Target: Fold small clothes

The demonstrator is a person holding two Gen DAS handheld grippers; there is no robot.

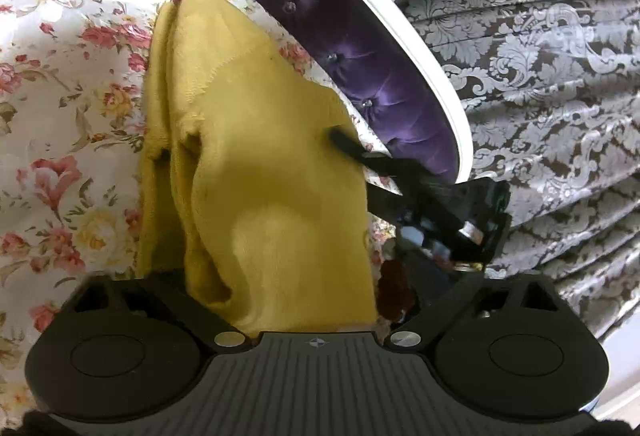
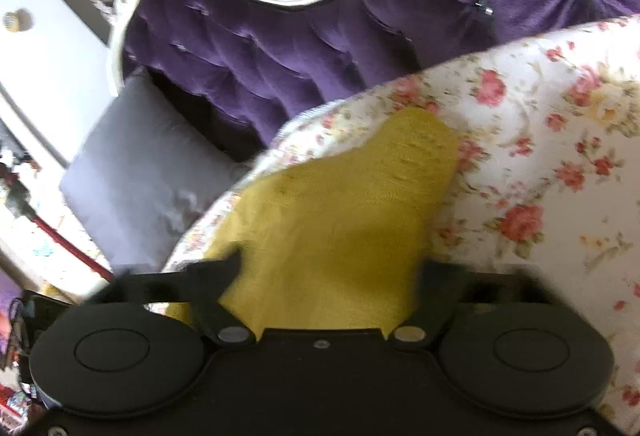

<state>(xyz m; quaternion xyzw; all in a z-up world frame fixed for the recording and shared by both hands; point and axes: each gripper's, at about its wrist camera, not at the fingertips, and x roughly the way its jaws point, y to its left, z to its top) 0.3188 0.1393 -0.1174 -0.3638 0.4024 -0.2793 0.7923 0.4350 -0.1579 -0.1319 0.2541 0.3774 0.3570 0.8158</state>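
Floral bedspread [image 1: 72, 76]; mustard garment [image 1: 256, 140] bunched, creased; both tools' grip state hidden by cloth.

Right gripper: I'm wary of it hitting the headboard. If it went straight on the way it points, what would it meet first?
The yellow garment, which already fills the space between the right gripper fingers. Beyond it lies the floral bedspread, before the purple headboard, though depth is unclear.
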